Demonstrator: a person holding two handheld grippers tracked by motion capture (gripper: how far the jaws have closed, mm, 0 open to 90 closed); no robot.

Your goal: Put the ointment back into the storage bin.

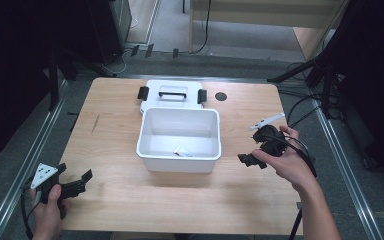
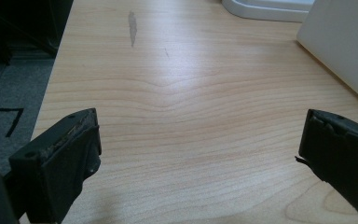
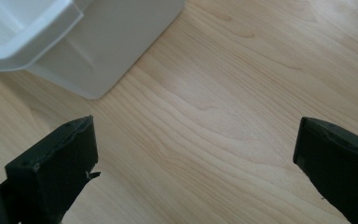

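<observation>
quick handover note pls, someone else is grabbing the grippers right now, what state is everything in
Left gripper: open, holding nothing, low over the table at its near left corner.
Right gripper: open, holding nothing, just right of the white bin.
The bin stands open mid-table; a small white item lies on its floor, too small to identify. The lid, with its handle and two black latches, lies flat behind the bin, touching its far rim.
Done: lid off, one item inside.
Left: probably putting the lid on the bin and latching it, though that is a guess.
</observation>
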